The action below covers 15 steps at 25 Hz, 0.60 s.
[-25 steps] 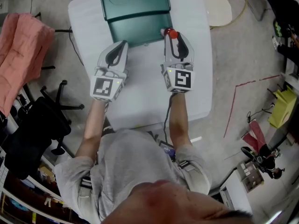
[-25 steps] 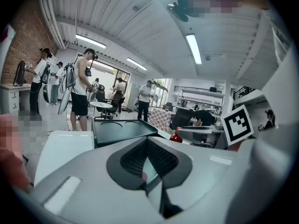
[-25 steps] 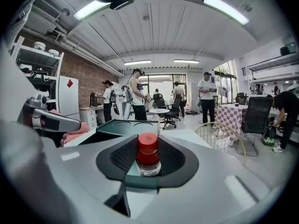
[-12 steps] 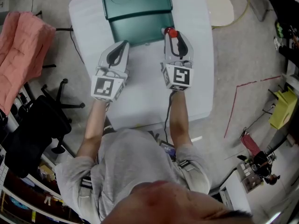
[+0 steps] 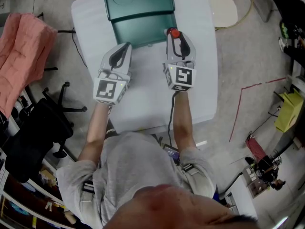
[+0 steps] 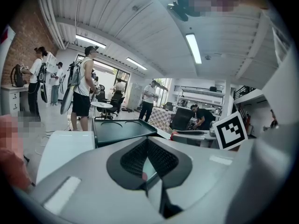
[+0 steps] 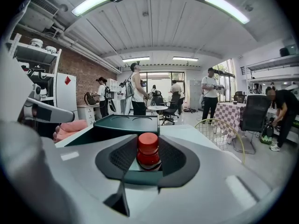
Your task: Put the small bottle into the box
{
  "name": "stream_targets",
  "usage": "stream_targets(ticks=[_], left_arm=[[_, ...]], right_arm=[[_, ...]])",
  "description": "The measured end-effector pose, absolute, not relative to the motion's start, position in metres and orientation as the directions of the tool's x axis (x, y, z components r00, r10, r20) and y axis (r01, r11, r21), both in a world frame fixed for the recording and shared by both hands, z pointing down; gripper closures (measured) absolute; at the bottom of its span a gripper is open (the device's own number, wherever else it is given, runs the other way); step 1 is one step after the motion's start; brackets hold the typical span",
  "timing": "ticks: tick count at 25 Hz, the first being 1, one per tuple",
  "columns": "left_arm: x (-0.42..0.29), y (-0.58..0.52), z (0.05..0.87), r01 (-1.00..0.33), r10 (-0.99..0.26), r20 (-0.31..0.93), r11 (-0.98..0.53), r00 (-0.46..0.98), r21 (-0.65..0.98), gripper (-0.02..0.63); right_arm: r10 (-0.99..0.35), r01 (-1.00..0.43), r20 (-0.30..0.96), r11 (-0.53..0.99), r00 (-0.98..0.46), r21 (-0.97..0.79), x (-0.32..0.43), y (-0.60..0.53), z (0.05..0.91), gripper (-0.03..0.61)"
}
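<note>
The dark green box point(image 5: 143, 30) stands at the far end of the white table point(image 5: 143, 104), its lid point(image 5: 138, 1) raised behind it. My right gripper point(image 5: 175, 38) is shut on the small bottle point(image 5: 173, 33), which has a red cap and sits just off the box's near right corner. In the right gripper view the small bottle point(image 7: 148, 150) stands upright between the black pads of the right gripper point(image 7: 148, 159), with the box point(image 7: 126, 123) right behind it. My left gripper point(image 5: 122, 50) is shut and empty, near the box's front left. The left gripper point(image 6: 147, 158) faces the box point(image 6: 121, 127).
A pink cloth point(image 5: 21, 46) and black office chairs point(image 5: 38, 128) are left of the table. A pale round stool point(image 5: 223, 8) stands to the right, and red tape point(image 5: 248, 99) marks the floor. Several people stand in the room beyond the table.
The right gripper with the bottle has crept slightly toward the box. The left gripper has stayed in place.
</note>
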<state>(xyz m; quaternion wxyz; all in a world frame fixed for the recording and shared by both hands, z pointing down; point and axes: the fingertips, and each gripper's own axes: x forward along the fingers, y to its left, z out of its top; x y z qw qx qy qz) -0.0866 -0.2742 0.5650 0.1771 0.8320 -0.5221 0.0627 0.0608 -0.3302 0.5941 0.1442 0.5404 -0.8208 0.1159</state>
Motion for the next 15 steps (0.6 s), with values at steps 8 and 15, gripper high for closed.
stream_targets(ticks=[8, 15], left_arm=[[-0.085, -0.268, 0.555, -0.889, -0.848, 0.276, -0.405, 0.453, 0.215, 0.603], [-0.092, -0.261, 0.541, -0.897, -0.858, 0.269, -0.395, 0.437, 0.2, 0.603]], right_arm=[[-0.841, -0.902, 0.338, 0.428, -0.423, -0.065, 0.055, -0.321, 0.579, 0.333], [-0.848, -0.902, 0.321, 0.427, -0.421, -0.055, 0.056, -0.311, 0.563, 0.333]])
